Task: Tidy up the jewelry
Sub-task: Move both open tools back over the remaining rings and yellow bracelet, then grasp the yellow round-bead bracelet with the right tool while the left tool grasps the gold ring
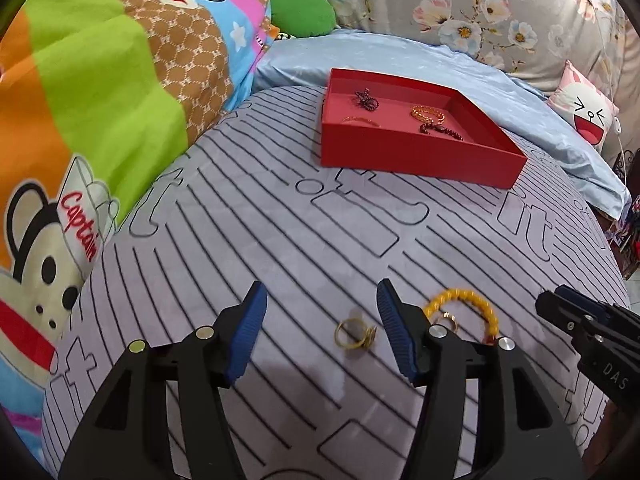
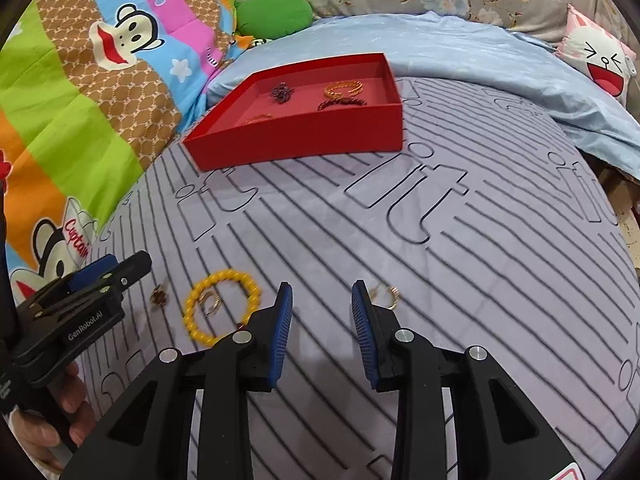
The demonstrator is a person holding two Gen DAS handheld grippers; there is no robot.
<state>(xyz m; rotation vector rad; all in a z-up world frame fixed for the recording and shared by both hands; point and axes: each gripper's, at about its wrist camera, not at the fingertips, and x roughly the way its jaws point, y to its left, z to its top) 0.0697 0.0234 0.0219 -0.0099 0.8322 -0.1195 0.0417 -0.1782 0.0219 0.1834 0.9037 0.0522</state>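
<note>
A red box (image 1: 416, 156) (image 2: 304, 136) lies on the striped sheet and holds several bracelets and chains. My left gripper (image 1: 320, 320) is open and empty, with a gold ring (image 1: 354, 335) on the sheet between its fingers. A yellow bead bracelet (image 1: 472, 300) (image 2: 216, 308) lies just right of it, around a second gold ring (image 2: 210, 302). My right gripper (image 2: 322, 308) is open and empty above bare sheet. A third gold ring (image 2: 390, 296) lies beside its right finger. The first ring also shows in the right wrist view (image 2: 159, 296).
A colourful cartoon quilt (image 1: 100, 120) is piled on the left. A light blue pillow (image 1: 540, 120), a green cushion (image 2: 276, 14) and a white cartoon cushion (image 1: 588, 116) lie behind the box. The bed edge drops off at the right.
</note>
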